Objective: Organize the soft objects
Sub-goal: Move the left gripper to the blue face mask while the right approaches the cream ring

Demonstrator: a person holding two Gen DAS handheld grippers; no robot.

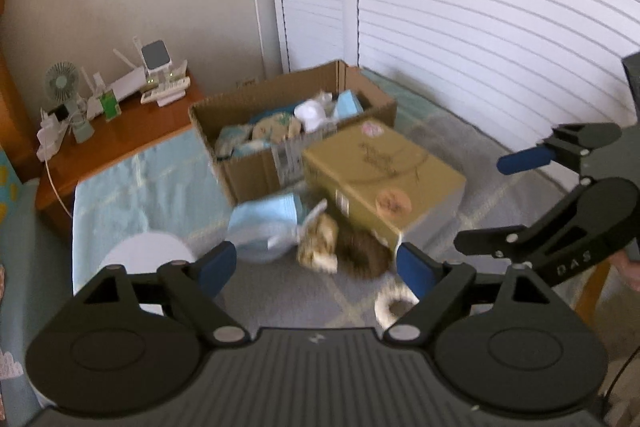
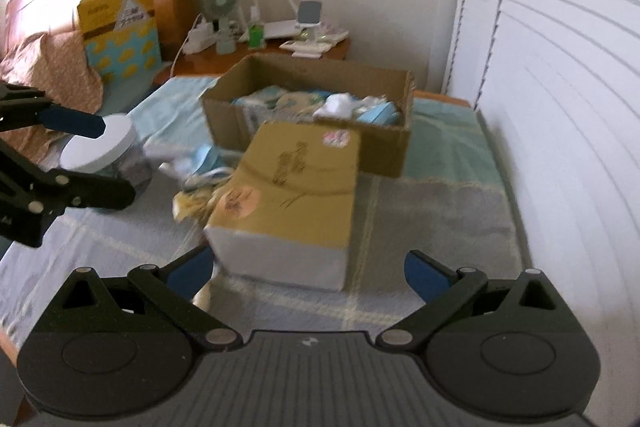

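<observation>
An open cardboard box holding several soft items stands on the bed. In front of it lies a yellow-brown tissue pack. Beside the pack lie a light blue soft pack, a beige plush and a brown furry item. My left gripper is open and empty, hovering just short of these items. My right gripper is open and empty, in front of the tissue pack's near end; it also shows in the left wrist view.
A white-lidded jar stands on the bed at left. A white ring-shaped soft item lies near my left gripper. A wooden nightstand with a fan and gadgets is behind. Louvred doors line the right side.
</observation>
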